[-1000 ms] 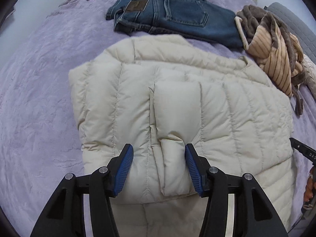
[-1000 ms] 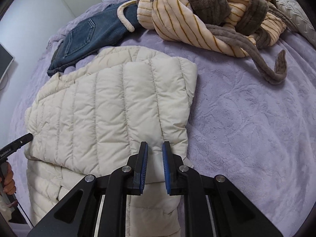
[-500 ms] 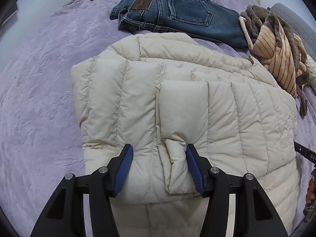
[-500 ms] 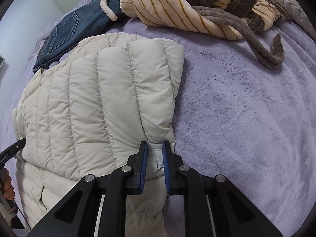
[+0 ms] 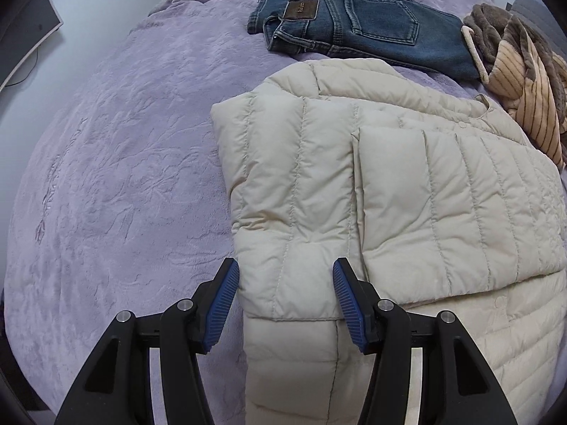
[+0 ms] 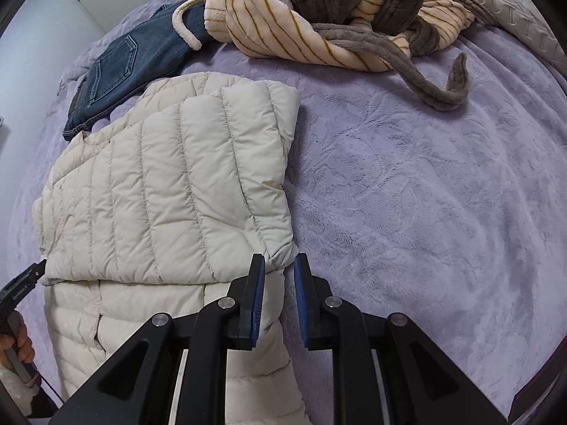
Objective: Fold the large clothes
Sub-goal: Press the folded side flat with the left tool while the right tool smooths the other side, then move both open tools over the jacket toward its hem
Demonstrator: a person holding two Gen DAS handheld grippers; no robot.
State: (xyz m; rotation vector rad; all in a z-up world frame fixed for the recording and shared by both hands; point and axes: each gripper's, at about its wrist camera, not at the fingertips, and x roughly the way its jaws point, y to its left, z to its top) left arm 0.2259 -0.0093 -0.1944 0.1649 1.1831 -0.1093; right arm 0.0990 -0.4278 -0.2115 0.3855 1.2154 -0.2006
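Cream quilted puffer jacket (image 5: 407, 212) lying on the lilac plush bed cover (image 5: 124, 177), both sleeves folded in over the front. Left gripper (image 5: 285, 301) wide open astride the left sleeve cuff, right gripper (image 6: 278, 297) slightly parted, gripping nothing, around the near right corner. Blue denim jeans (image 5: 365, 24) and striped fleece robe (image 6: 319, 17) at the far side.

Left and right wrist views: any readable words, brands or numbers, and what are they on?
Brown leather patch on the waistband of the folded blue denim jeans: stamped lettering, too small to read.
Black handle of the left tongs, at the right wrist view's left edge: small white print, blurred, unreadable.
Nothing else carries text.
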